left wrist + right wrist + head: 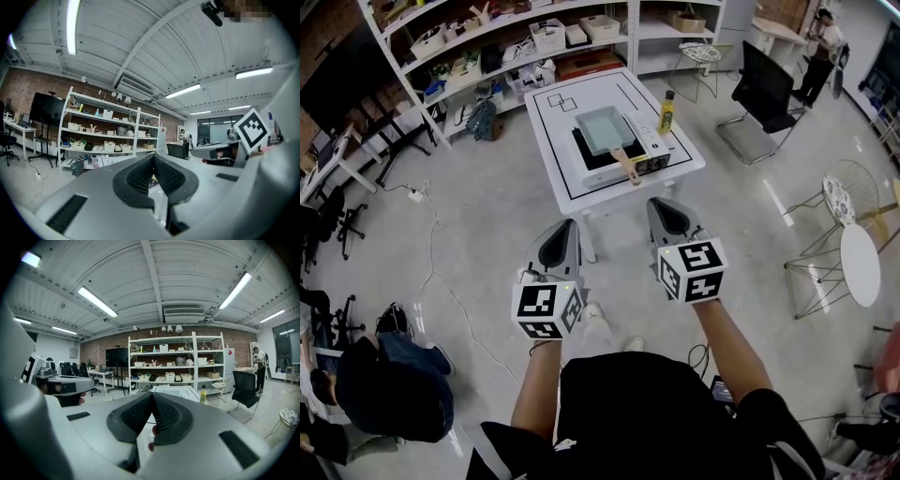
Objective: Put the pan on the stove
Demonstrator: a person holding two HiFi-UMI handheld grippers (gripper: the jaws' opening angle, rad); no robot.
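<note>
From the head view I see the pan (602, 129), pale and rectangular with a wooden handle, sitting on the stove (654, 147). The stove is on the white tabletop (553, 155), well ahead of both grippers. A yellow bottle (667, 111) stands just beside the stove on the right.

The left gripper (571, 225) and right gripper (662, 202) are side by side over the floor, short of the tabletop and pointing toward it. Each one's own view shows its jaws pressed together with nothing between them: left gripper (153, 159), right gripper (151, 397).

Only the head view gives me the pan. In the right gripper view I get the tabletop (176, 391) edge-on with the bottle (203, 394) at its right and a black chair (246, 387) beyond. The pan is probably behind the jaws there, but I can't make it out. The left gripper view shows just a corner of the tabletop (111, 161), the white shelves (108, 136) and a dark screen (46, 108) on a stand. At its right edge is the right gripper's marker cube (253, 130).

I can read no writing. Black outlined rectangles are drawn on the tabletop, the cubes carry black-and-white square patterns, and the bottle's label is too small to read.
</note>
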